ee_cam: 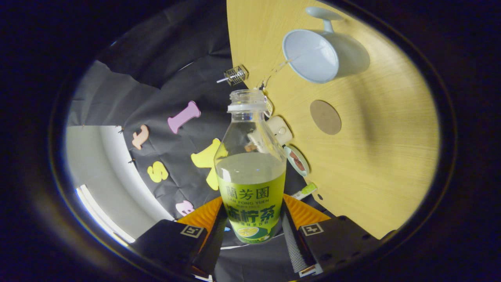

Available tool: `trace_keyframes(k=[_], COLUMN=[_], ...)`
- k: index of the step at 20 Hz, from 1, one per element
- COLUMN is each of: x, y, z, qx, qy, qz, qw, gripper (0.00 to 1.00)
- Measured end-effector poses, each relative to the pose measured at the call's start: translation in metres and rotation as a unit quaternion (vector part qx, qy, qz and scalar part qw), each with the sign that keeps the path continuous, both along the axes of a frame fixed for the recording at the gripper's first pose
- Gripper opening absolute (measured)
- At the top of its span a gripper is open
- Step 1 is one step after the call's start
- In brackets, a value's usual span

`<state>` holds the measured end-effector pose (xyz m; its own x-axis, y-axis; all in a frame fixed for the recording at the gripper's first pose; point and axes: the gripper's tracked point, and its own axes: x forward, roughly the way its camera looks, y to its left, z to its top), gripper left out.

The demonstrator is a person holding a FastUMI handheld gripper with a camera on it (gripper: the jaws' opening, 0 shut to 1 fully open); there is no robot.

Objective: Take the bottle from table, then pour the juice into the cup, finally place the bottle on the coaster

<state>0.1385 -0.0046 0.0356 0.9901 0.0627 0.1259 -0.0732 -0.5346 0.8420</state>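
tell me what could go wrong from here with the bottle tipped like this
1. The bottle is uncapped and held sideways between the gripper fingers, its mouth still short of the cup; tilting further now could spill juice on the table.
2. The fingers clamp only its lower labelled part, so it might slip or swing while pouring.
3. The coaster is small, so the bottle could land off its edge.

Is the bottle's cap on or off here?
Off. The bottle, held between the tool's fingers, shows a bare threaded mouth with only the ring below it; liquid fills roughly half.
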Motion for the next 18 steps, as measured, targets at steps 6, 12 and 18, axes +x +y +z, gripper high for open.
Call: trace_keyframes(k=[6, 12, 18], x=[-0.002, -0.003, -0.001], y=[-0.005, -0.008, -0.017], z=[0.02, 0.027, 0.03], qx=[0.028, 0.059, 0.083], qy=[-0.016, -0.018, -0.018], qz=[-0.008, -0.01, -0.012], qw=[0.999, 0.998, 0.996], gripper=[0.75, 0.75, 0.75])
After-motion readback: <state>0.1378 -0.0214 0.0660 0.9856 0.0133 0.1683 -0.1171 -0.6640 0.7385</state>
